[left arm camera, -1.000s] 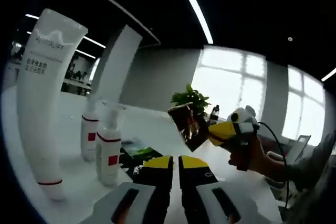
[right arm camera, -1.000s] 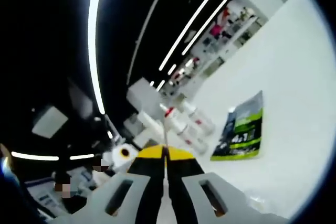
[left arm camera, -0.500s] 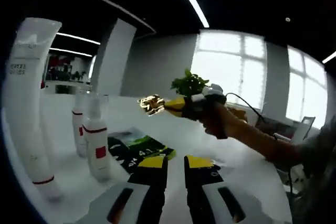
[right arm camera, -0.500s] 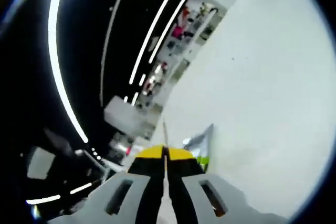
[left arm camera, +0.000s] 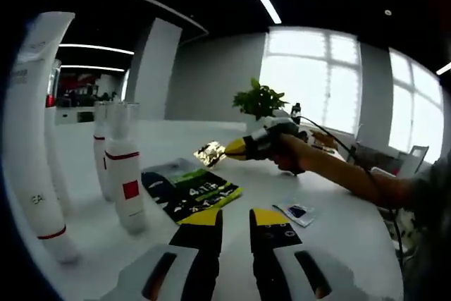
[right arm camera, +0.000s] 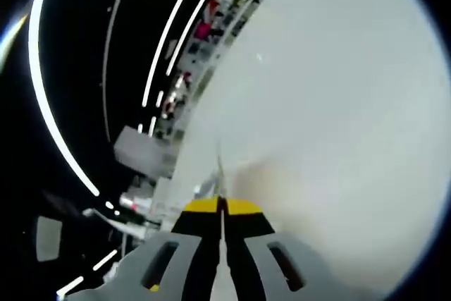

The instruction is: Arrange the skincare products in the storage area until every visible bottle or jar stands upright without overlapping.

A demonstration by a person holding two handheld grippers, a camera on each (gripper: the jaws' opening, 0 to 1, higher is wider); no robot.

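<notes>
On a white table, a tall white tube stands on its cap at nine o'clock in the left gripper view, with two red-banded bottles upright beside it and a flat green sachet lying toward the centre. The right gripper, at one o'clock from the sachet, pinches a thin gold foil packet; it looks light, floppy and slippery, best held by an edge. The left gripper shows slightly parted jaws holding nothing.
</notes>
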